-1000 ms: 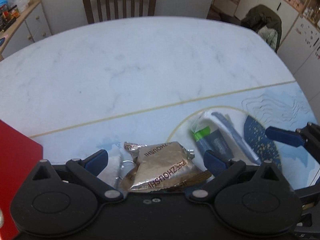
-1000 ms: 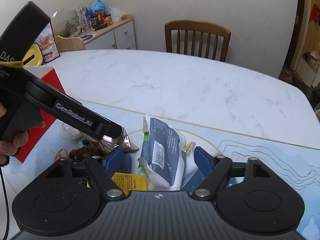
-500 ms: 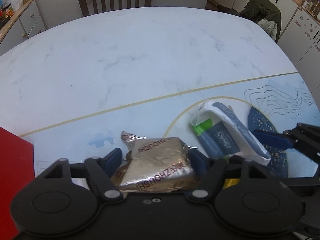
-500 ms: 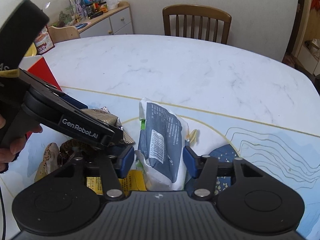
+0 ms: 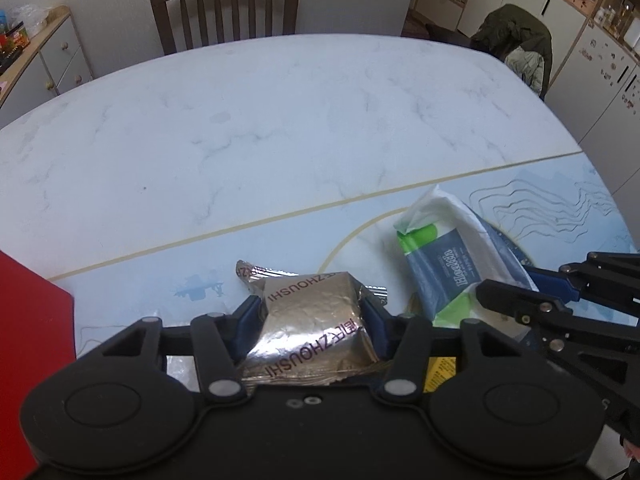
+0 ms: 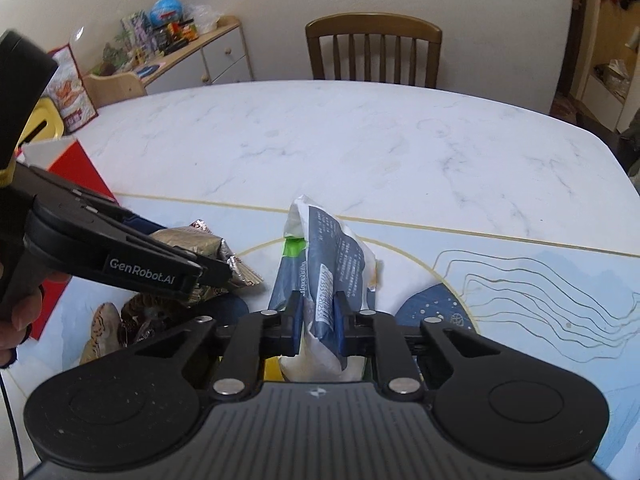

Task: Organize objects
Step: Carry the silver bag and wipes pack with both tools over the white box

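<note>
Snack packet (image 5: pixel 312 332) sits clenched in the left tool (image 5: pixel 310 320); the right tool (image 6: pixel 318 316), just closed, pinches the wipes pack (image 6: pixel 324 264).

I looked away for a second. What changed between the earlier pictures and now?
Both grippers' jaws have just been closing. The left gripper now clamps the silver foil packet; the right gripper pinches the blue-and-white pack, folding it upward. The red box and table are unchanged.

Marble table (image 5: pixel 280 112) beyond lies open; red box (image 5: pixel 32 320) blocks left.
</note>
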